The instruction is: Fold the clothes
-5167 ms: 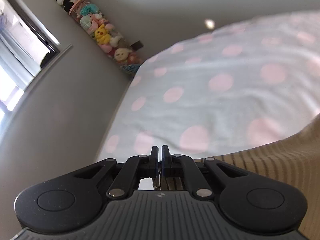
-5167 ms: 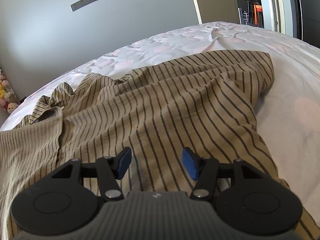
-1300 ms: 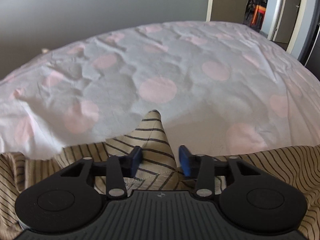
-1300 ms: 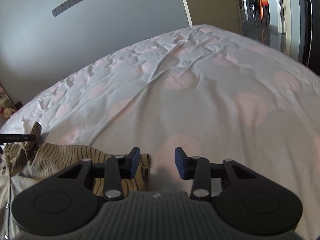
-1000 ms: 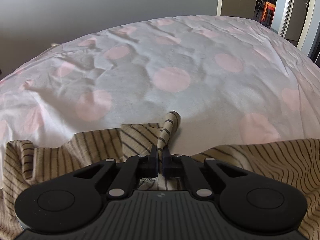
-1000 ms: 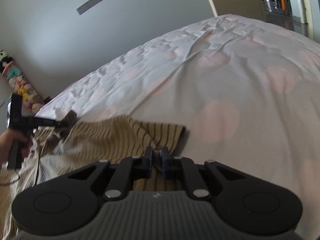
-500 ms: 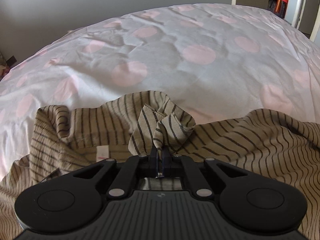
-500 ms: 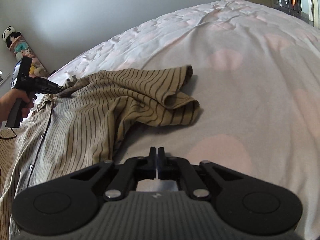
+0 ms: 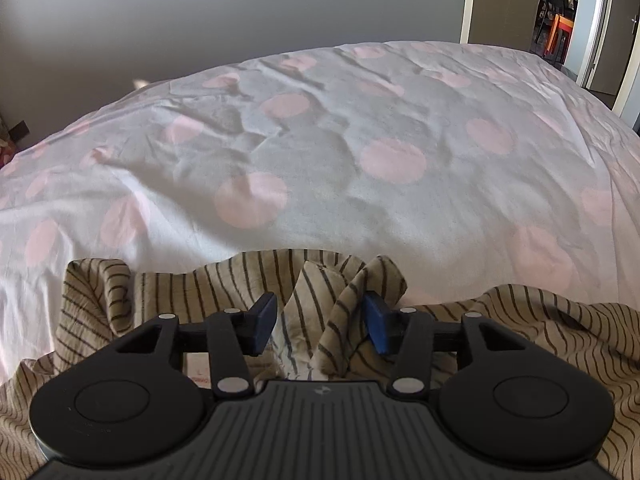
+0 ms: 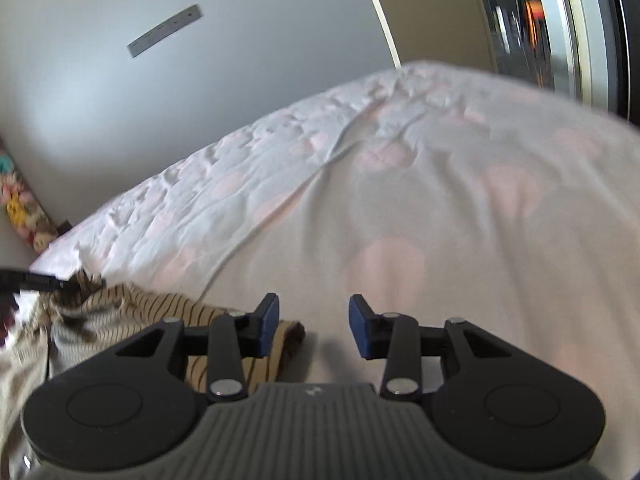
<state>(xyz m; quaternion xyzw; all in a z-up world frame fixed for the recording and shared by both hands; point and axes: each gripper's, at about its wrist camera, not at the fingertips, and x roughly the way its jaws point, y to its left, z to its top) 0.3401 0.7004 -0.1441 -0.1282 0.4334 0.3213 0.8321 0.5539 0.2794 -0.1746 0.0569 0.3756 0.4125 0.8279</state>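
Bed (image 9: 360, 128) w/ pink-dot sheet, grey wall behind. Striped shirt (image 9: 248, 280) bunched at near edge. Left claw (image 9: 320, 322) spread wide, fabric between, ungripped. Right claw (image 10: 314, 326) wide, empty; only right view shows wall strip (image 10: 164, 31).

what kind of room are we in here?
Most likely a home bedroom. A wide bed under a pink-dotted sheet fills both views, with a striped shirt lying on it, a row of plush toys along the wall, and a doorway into another room.

You see white bedsheet with pink dots (image 9: 320, 152) | grey wall (image 9: 200, 20) behind | open doorway (image 9: 560, 20) far right | soft toys (image 10: 20, 216) by wall
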